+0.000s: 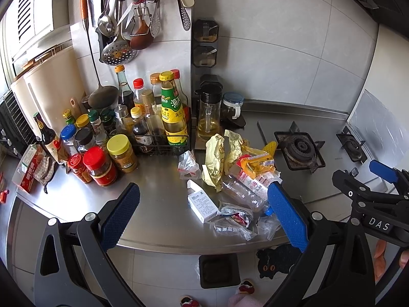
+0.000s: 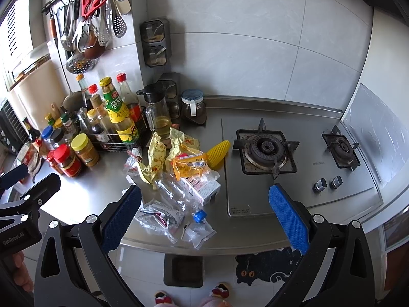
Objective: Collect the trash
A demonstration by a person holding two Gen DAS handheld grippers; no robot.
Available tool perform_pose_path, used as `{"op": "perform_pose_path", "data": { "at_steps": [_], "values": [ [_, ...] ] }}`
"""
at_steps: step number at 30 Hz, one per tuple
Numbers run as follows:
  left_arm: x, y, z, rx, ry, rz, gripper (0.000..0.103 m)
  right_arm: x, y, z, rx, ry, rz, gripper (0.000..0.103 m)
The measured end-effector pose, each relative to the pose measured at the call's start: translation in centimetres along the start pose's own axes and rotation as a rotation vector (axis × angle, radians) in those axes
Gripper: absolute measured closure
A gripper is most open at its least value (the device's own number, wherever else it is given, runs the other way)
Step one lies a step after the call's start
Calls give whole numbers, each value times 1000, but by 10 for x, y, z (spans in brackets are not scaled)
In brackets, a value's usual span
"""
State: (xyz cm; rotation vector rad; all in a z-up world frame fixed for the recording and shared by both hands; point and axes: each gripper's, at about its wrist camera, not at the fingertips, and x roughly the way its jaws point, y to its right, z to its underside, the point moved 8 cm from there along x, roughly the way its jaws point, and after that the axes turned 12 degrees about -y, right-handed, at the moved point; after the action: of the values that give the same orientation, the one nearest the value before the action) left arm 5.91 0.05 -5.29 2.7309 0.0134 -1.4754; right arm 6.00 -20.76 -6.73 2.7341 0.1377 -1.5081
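The trash lies in a loose heap on the steel tabletop (image 2: 76, 204), between the crowd of condiment bottles (image 2: 112, 117) toward the left edge and the gas stove (image 2: 265, 151) toward the right, running from mid-depth out to the front edge. Below that edge, on the floor, stands a dark bin (image 2: 183, 271).

Both tools hover in front of the heap with nothing between their pads: the left hand-held gripper (image 1: 202, 217) is spread wide, and so is the right hand-held gripper (image 2: 204, 217).

Judged by look, everything here is light. The crushed clear plastic bottle (image 2: 176, 194) with its blue cap should be springy and slick, best pinched across a flattened crease or at the neck. The yellow crumpled wrappers (image 2: 156, 158) and the orange snack bag (image 2: 189, 165) are soft and will collapse, so a bunched fold serves well. The clear film bags (image 2: 196, 231) near the front edge lie flat and slippery; a raised corner is the place to grip. The small white carton (image 1: 202, 204) is stiff and takes a pinch across its narrow sides. The yellow foam net (image 2: 218, 153) is squashy and easy to catch.
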Motion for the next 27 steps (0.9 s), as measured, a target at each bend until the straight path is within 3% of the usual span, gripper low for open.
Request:
{"op": "perform_pose_path", "data": {
  "at_steps": [27],
  "values": [
    [-2, 4, 0, 0, -6, -1, 8, -3, 7, 2, 6, 9, 11, 3]
  ]
}}
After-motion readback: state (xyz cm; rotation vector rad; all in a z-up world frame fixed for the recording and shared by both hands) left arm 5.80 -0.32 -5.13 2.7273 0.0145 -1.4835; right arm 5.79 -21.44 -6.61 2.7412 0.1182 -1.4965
